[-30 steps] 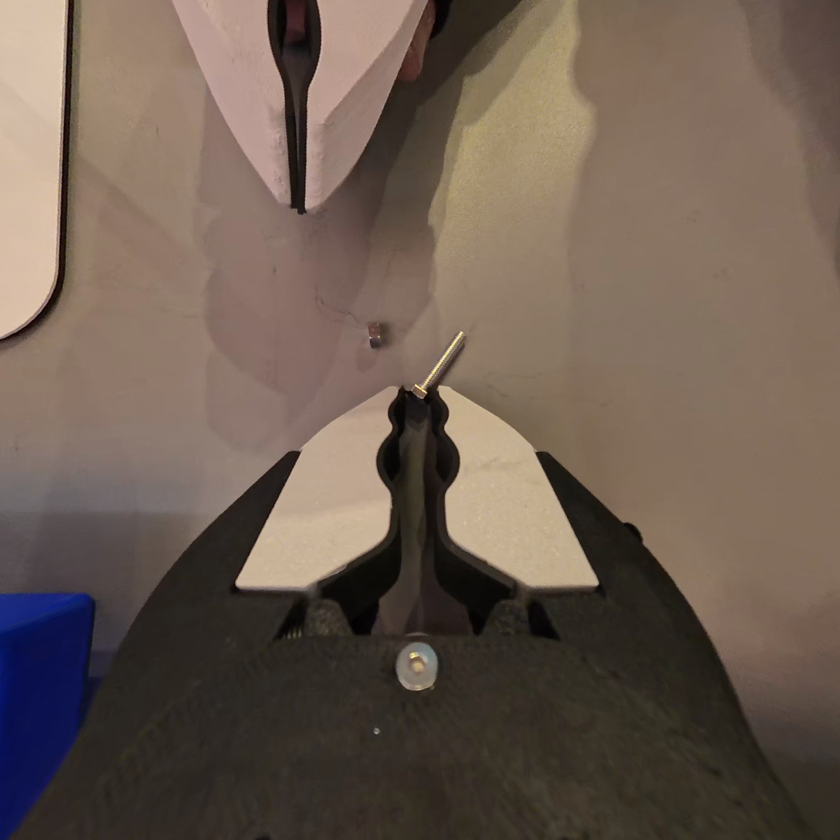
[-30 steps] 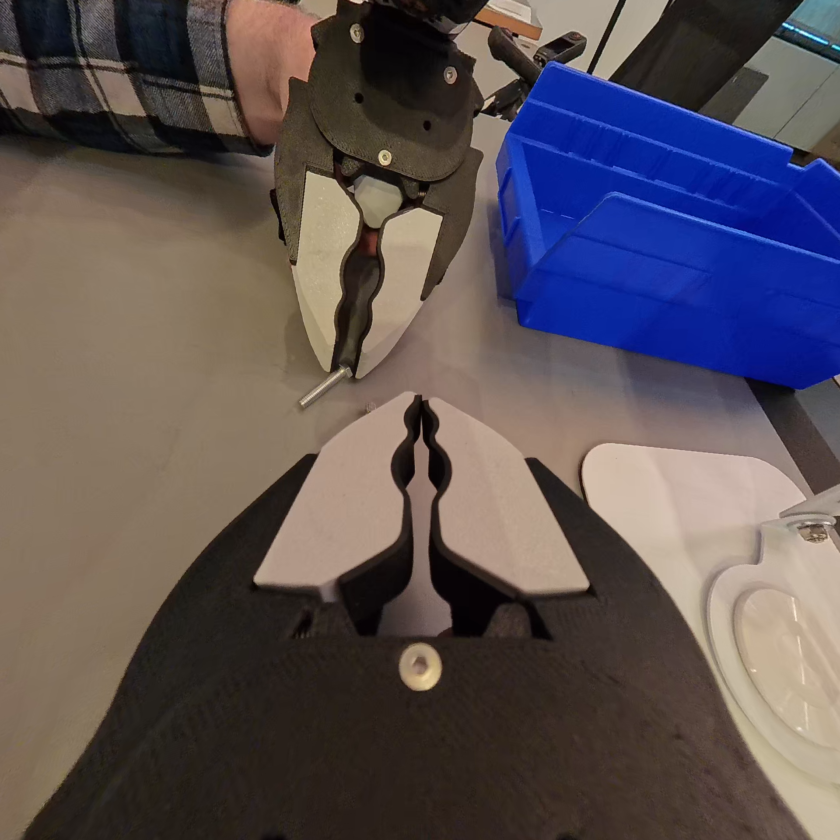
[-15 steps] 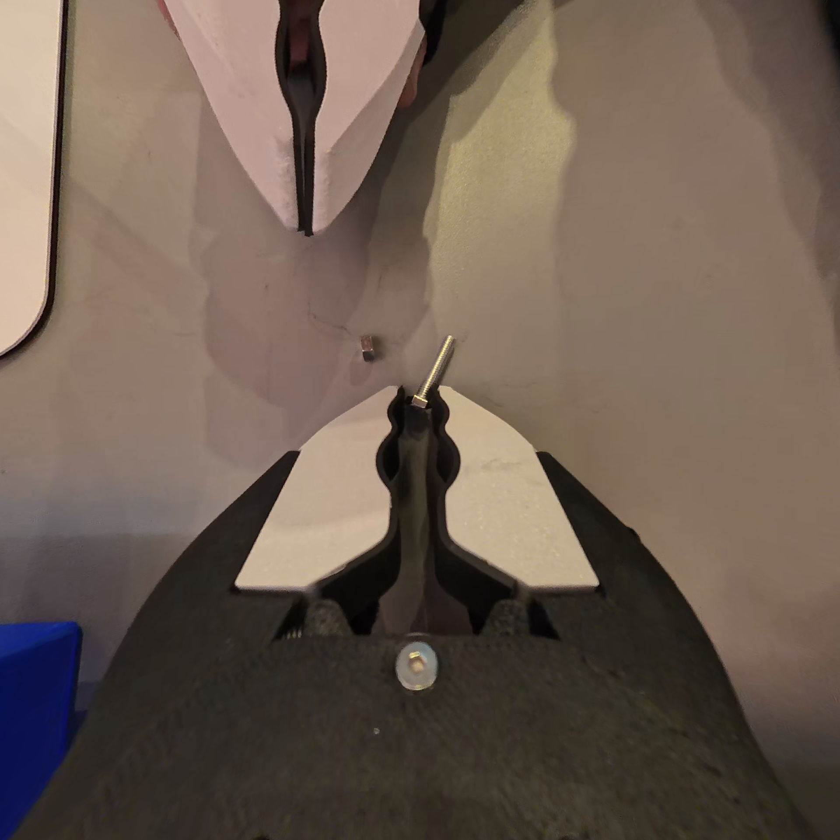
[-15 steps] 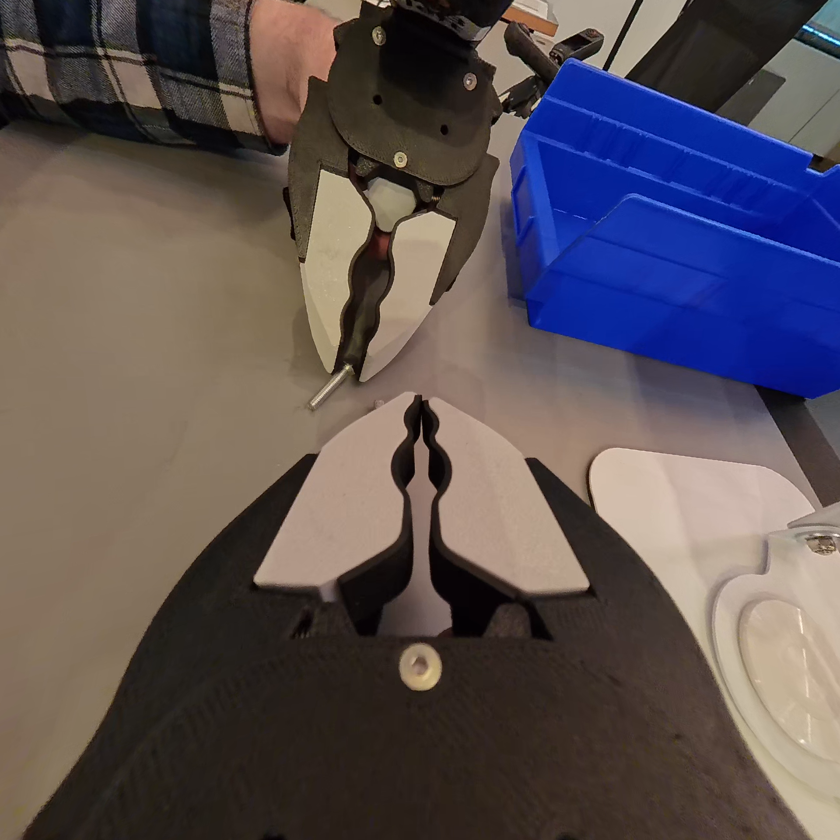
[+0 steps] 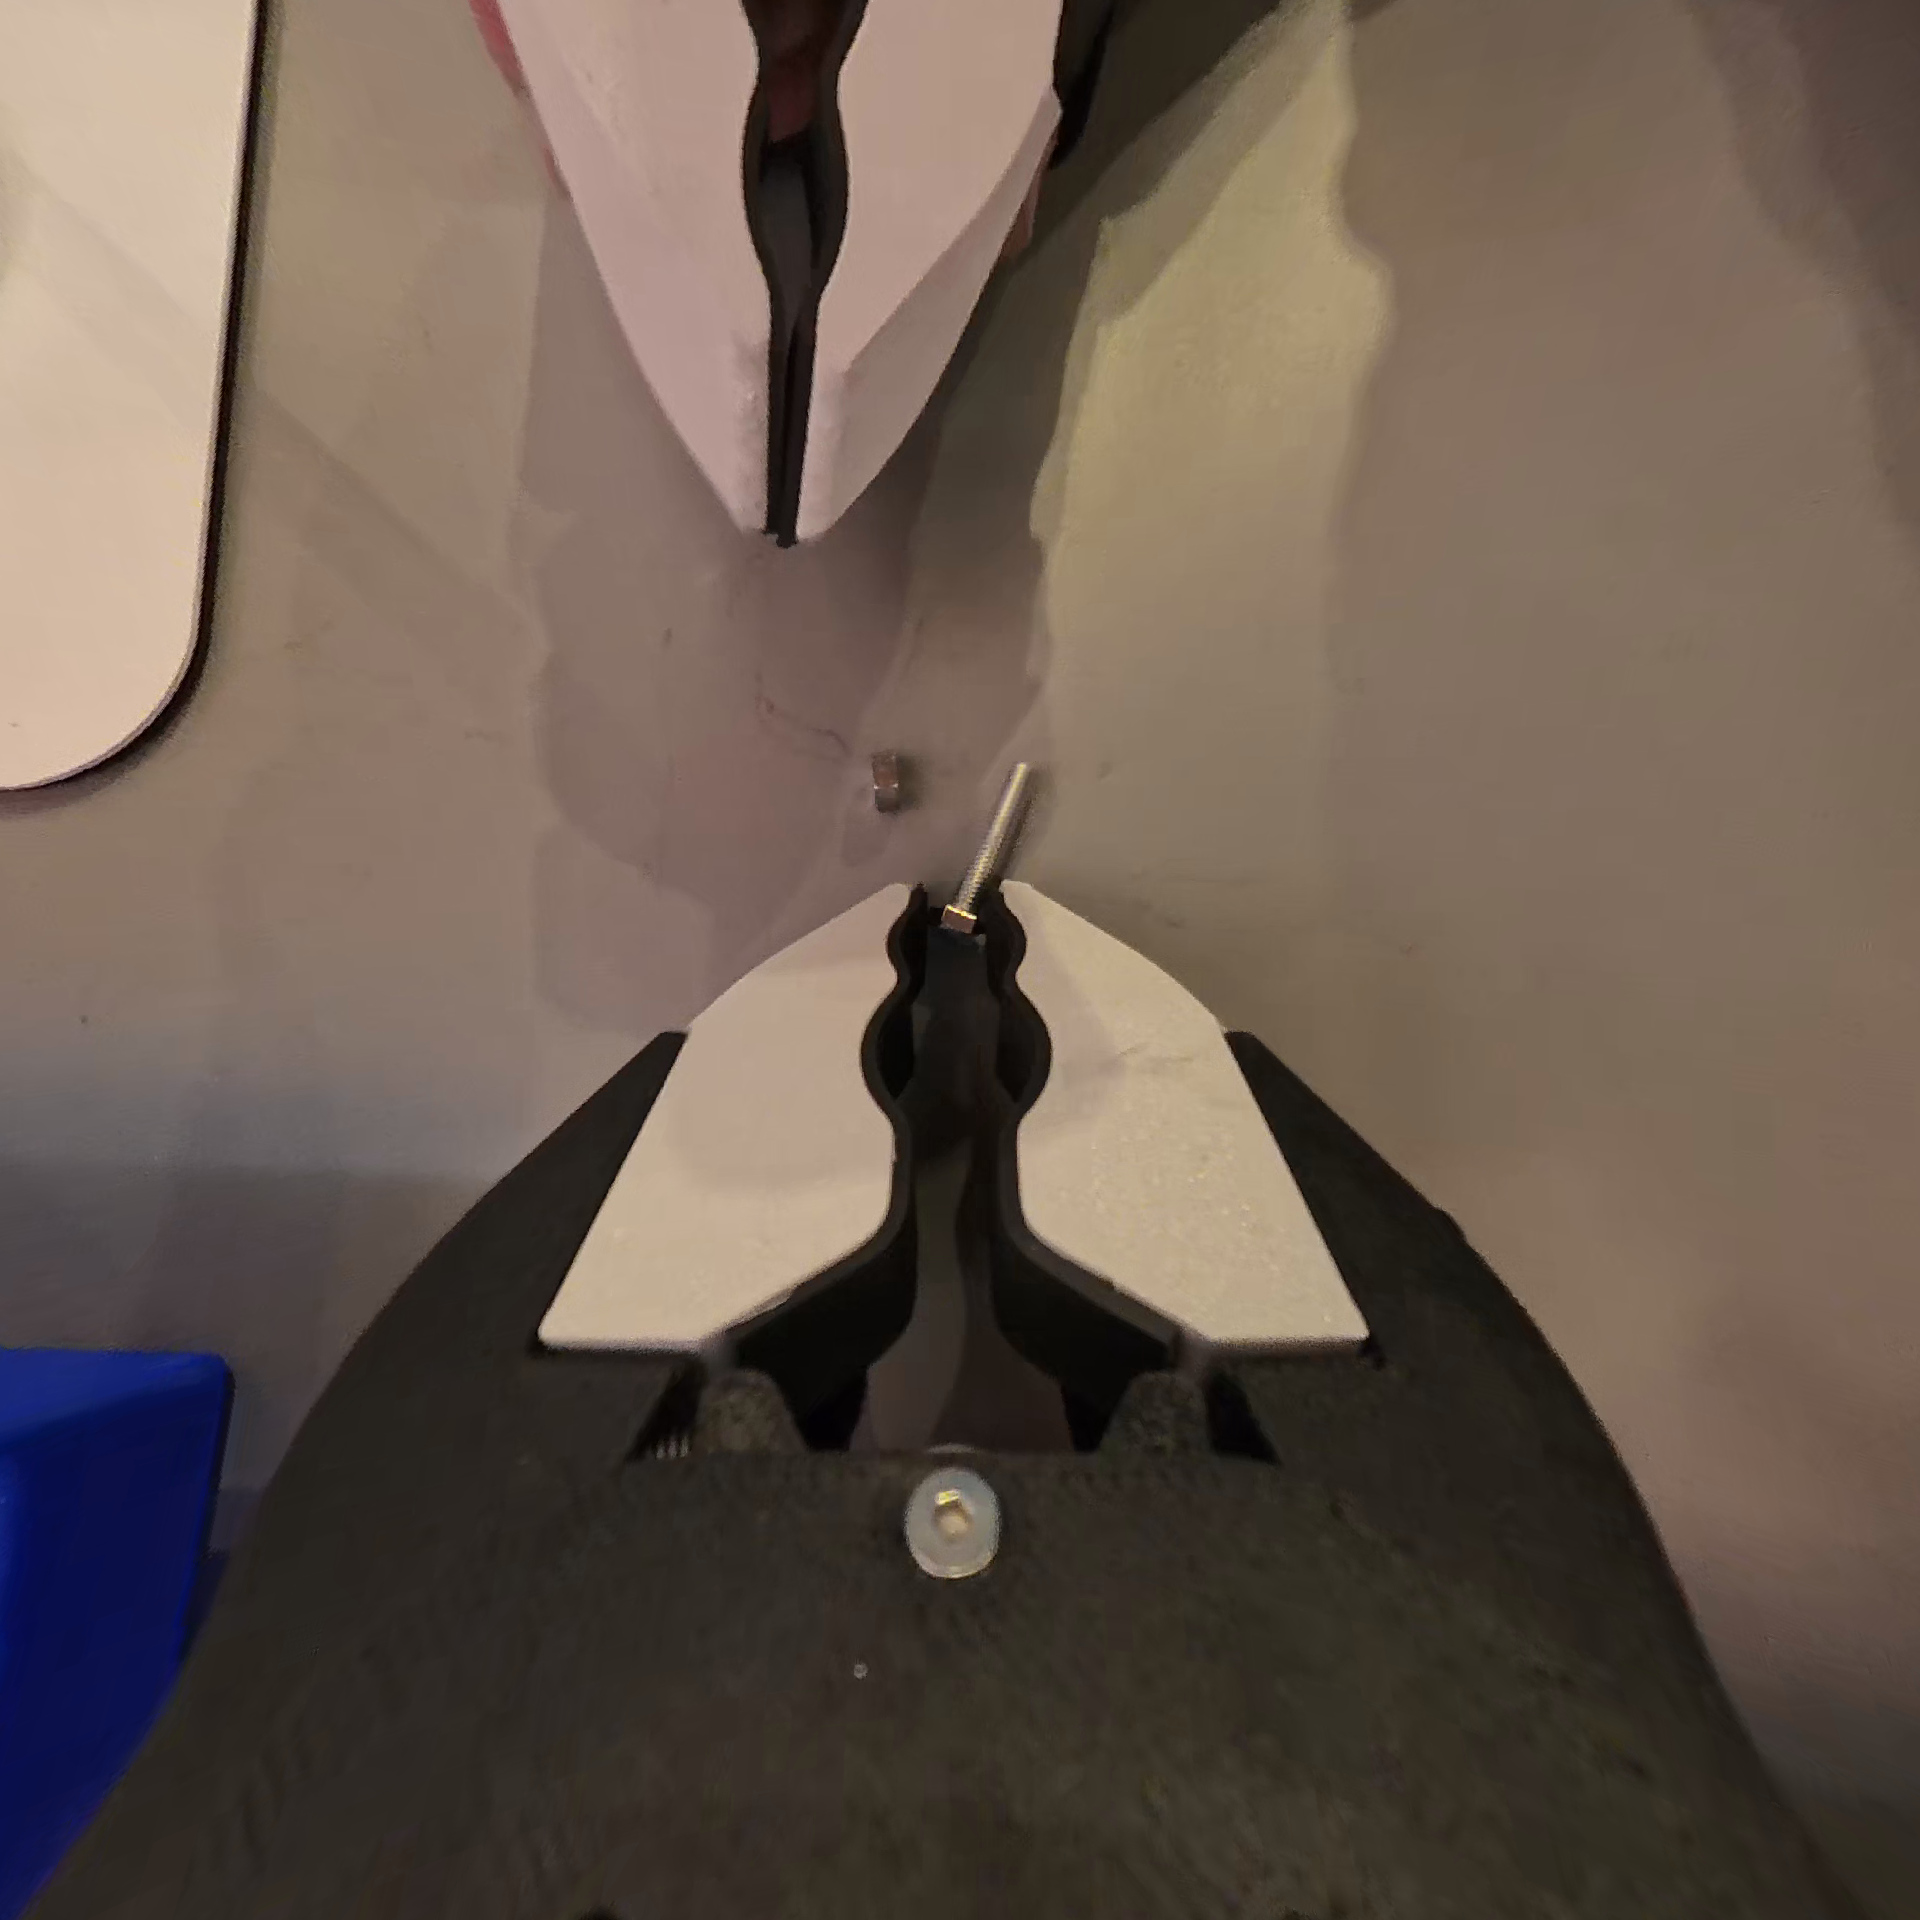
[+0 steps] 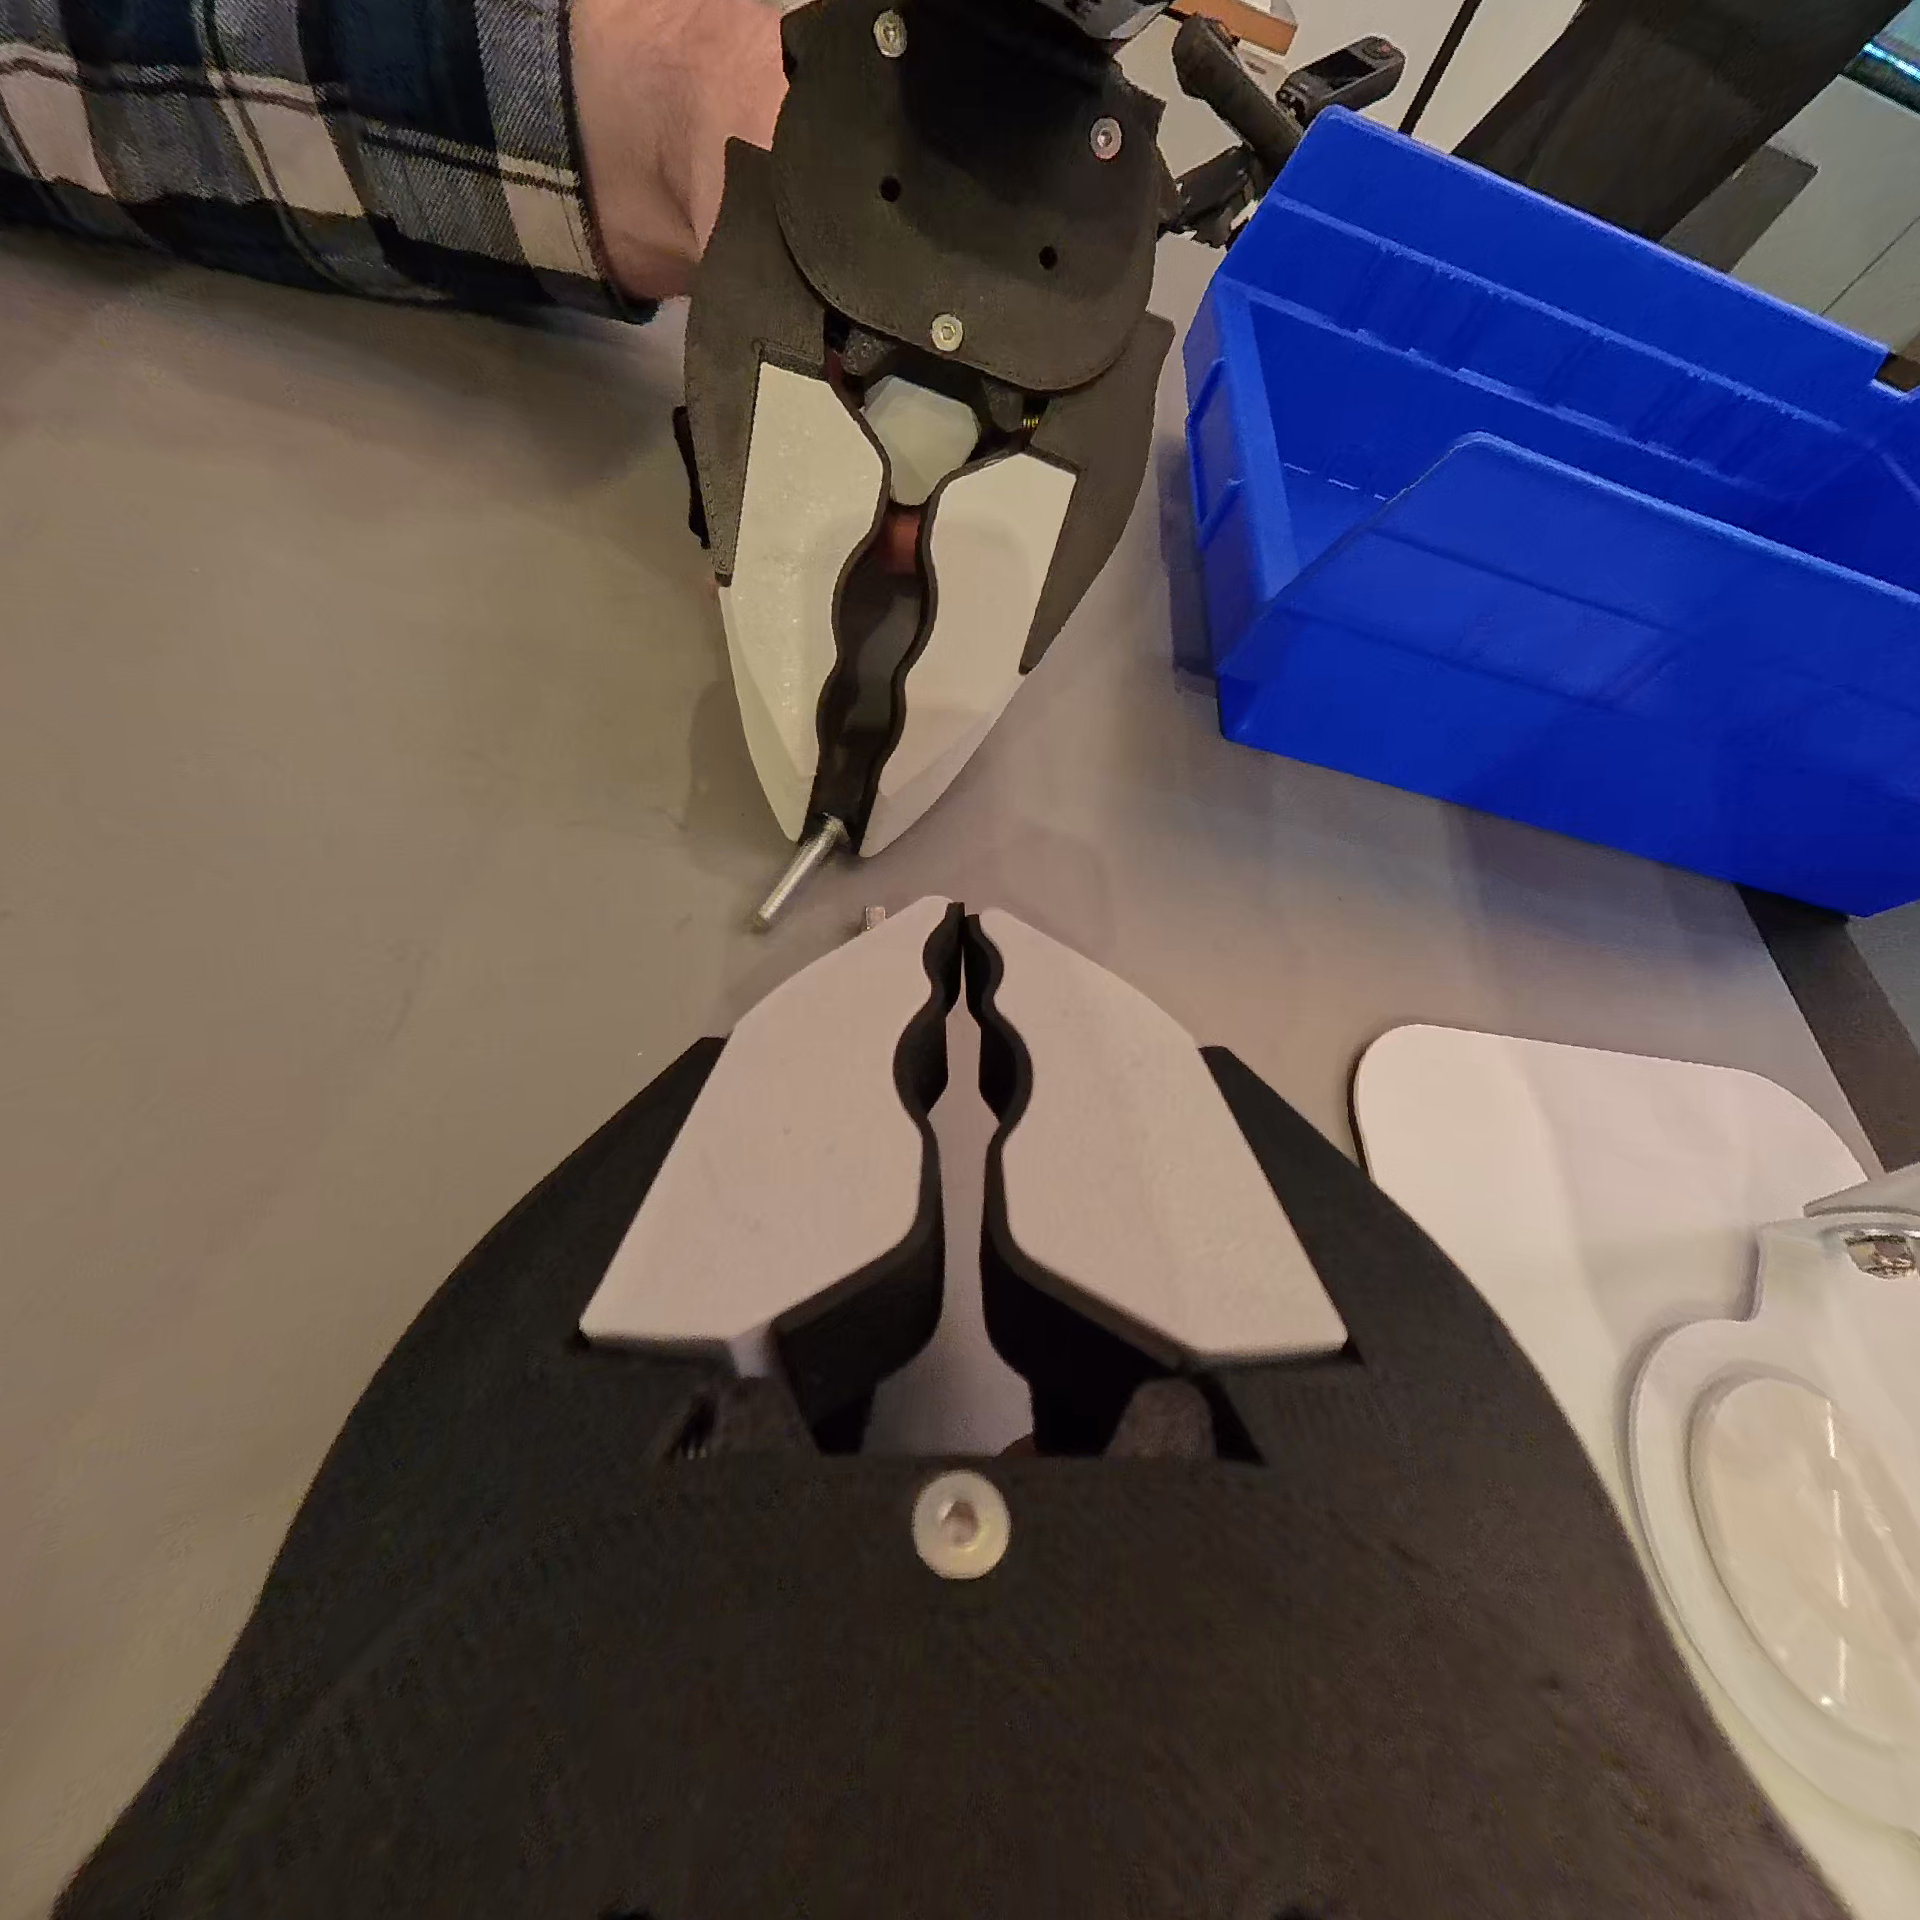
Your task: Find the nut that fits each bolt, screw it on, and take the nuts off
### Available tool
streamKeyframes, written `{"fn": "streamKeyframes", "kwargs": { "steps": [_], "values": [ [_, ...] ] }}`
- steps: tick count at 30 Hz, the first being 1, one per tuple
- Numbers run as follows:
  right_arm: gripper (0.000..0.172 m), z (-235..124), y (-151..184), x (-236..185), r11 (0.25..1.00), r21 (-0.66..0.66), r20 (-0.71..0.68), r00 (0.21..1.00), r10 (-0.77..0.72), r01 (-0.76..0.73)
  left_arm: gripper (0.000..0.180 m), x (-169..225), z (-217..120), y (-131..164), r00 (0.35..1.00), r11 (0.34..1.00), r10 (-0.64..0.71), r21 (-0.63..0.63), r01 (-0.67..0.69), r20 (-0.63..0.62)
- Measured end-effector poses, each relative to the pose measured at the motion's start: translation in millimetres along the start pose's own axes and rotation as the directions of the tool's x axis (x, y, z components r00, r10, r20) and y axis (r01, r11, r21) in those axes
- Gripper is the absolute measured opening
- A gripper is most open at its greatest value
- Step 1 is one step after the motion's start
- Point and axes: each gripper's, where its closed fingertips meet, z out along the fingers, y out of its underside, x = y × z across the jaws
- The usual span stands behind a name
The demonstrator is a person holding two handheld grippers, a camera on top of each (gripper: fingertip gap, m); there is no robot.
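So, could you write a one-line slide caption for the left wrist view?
Left gripper holds a bolt by its head, near a loose nut on the grey table.

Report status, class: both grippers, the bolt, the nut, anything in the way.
Left gripper shut on bolt by its head. Right gripper shut, nothing held. Nut loose on table between them. Path to nut clear.

Smooth grey tabletop [image 6: 312, 727] under soft overlapping shadows, a blue plastic bin [image 6: 1558, 644] at the back right, a white rounded board [image 6: 1558, 1143] near the table's dark edge, dim pale furniture and dark stands [image 6: 1558, 94] far behind.
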Motion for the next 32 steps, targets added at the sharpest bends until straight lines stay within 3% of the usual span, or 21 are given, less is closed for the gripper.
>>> {"fn": "streamKeyframes", "kwargs": {
  "steps": [12,23,32],
  "values": [
    [0.005,-1.5,-6.9,-0.5,0.999,0.048,0.001,1.0,-0.017,0.017,0.01,-11.2,-14.5,-15.2,0.988,0.991,-0.086,0.113,0.072,0.126],
    [0.005,0.8,-11.2,-11.6,0.995,0.066,0.042,0.996,-0.074,0.071,0.01,-13.4,-13.3,-30.7,0.969,0.988,-0.124,0.113,0.101,0.212],
    [0.007,9.3,-1.8,-11.8,0.993,-0.018,0.018,0.993,-0.114,0.114,0.01,-14.6,-15.0,-36.3,0.958,0.989,-0.128,0.107,0.104,0.256]
  ]
}}
